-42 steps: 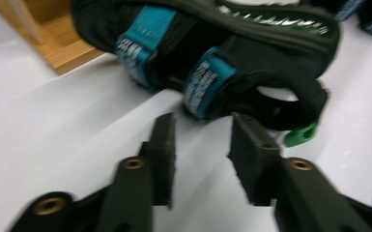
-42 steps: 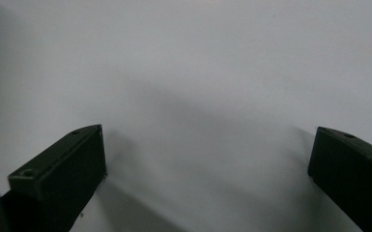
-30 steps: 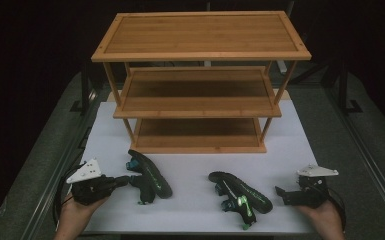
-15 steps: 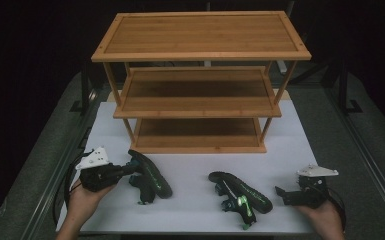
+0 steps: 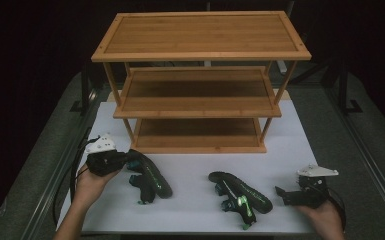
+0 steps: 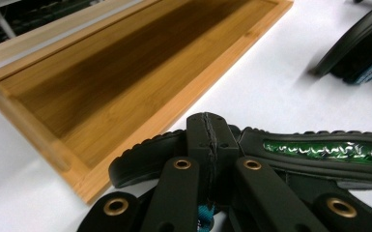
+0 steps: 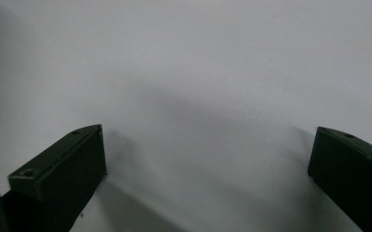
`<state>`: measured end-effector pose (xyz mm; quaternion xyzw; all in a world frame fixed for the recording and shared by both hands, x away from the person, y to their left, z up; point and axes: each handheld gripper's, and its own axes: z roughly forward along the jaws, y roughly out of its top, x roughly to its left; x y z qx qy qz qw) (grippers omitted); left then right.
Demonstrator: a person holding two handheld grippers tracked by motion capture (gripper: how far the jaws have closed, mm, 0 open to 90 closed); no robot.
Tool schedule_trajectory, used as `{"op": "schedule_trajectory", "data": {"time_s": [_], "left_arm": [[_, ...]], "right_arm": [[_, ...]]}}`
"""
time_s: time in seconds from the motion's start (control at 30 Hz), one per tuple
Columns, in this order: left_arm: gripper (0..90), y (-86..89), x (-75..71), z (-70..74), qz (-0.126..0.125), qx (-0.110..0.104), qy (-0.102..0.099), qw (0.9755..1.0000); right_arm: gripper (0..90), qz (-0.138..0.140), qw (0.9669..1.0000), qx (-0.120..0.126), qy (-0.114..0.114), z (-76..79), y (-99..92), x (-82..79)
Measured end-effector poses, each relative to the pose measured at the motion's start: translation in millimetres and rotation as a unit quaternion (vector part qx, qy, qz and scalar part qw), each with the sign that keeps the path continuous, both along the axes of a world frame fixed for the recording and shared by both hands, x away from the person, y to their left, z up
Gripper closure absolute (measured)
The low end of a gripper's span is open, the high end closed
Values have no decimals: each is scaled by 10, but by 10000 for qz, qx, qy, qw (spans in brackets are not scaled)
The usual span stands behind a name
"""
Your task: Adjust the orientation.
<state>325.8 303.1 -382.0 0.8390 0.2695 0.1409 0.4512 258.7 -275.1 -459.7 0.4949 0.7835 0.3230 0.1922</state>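
Your right hand (image 5: 325,217): it is resting at the near right corner of the white mat (image 5: 300,130), close to the mat's front edge.
Right gripper (image 5: 284,192): you are holding it low, pointing left toward the right shoe (image 5: 240,194); in the right gripper view its fingers (image 7: 63,169) are standing wide apart with only bare mat between them.
Your left hand (image 5: 92,180): it is reaching in over the near left edge of the mat, palm under the tool.
Left gripper (image 6: 207,145): its fingers are closing tight on the heel end of the left shoe (image 5: 150,175); in the left gripper view the tips are meeting on the black sole beside the green strip.
Shoes: both are lying on the mat, well apart, with open mat between them.
Open room: a bare strip of mat is running between the shoes and the rack's front edge.
Wooden rack (image 5: 200,80): it is standing at the far half of the mat, three tiers, each with a raised rim; the bottom tier is sitting just beyond the left shoe.
Desk (image 5: 35,150): grey surface is showing on both sides of the mat.
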Motion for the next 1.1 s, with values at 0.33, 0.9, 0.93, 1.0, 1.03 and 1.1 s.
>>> {"op": "schedule_trajectory", "data": {"time_s": [0.33, 0.9, 0.93, 1.0, 1.03, 1.1], "left_arm": [[900, -201, 164, 62, -189, 28, -58, 9998], [900, -541, 467, 24, -372, 37, 41, 9993], [900, -553, 478, 23, -383, 81, 46, 9992], [900, -577, 493, 14, -400, 49, 58, 9992], [900, -581, 499, 14, -409, -51, 63, 9991], [900, -597, 507, 25, -403, -166, 66, 9990]], "right_arm": [[0, -5, 10000, 1, 7, 1, 1, 0], [0, 1, 10000, 1, 0, 0, 0, 0], [0, 1, 10000, 1, 0, 0, 0, 0], [0, 1, 10000, 0, 0, 0, 0, 0], [0, 0, 10000, 1, 1, 0, 0, 0], [0, 1, 10000, 1, 0, 0, 0, 0]]}}
